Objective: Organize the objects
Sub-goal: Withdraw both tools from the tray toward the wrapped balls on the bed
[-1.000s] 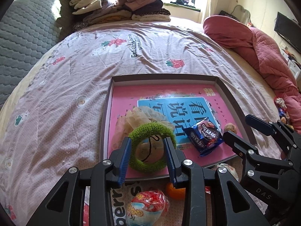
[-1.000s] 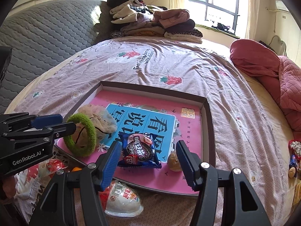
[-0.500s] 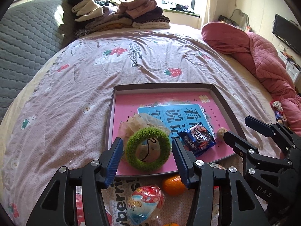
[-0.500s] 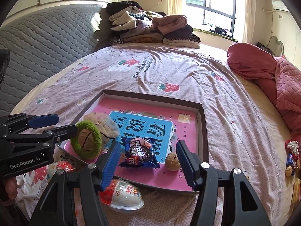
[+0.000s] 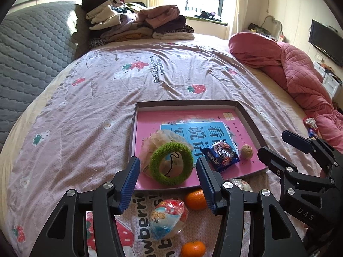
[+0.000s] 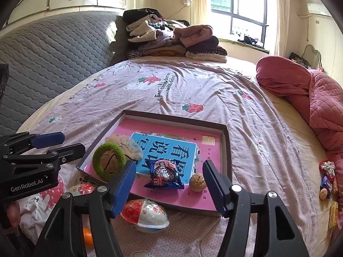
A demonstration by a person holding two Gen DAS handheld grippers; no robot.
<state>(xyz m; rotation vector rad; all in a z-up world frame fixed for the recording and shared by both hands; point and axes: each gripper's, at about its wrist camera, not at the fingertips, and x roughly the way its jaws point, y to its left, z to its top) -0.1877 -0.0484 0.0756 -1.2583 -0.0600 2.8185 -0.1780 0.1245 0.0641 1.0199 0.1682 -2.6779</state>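
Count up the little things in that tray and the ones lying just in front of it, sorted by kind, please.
Green fuzzy ring: 1
Beige net pouch: 1
Blue cookie packet: 1
Walnut: 1
Tangerines: 2
Wrapped toy eggs: 2
Total: 8, with 4 in the tray and 4 in front of it

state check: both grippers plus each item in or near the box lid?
Left hand-held gripper: open, empty.
Right hand-held gripper: open, empty.
Shallow brown cardboard box lid: open side up, on bed.
Green fuzzy ring: in lid, leaning on beige crumpled bag.
Blue cookie packet: sealed, flat in lid.
Walnut: in lid.
Plastic egg toy: wrapped, outside lid.
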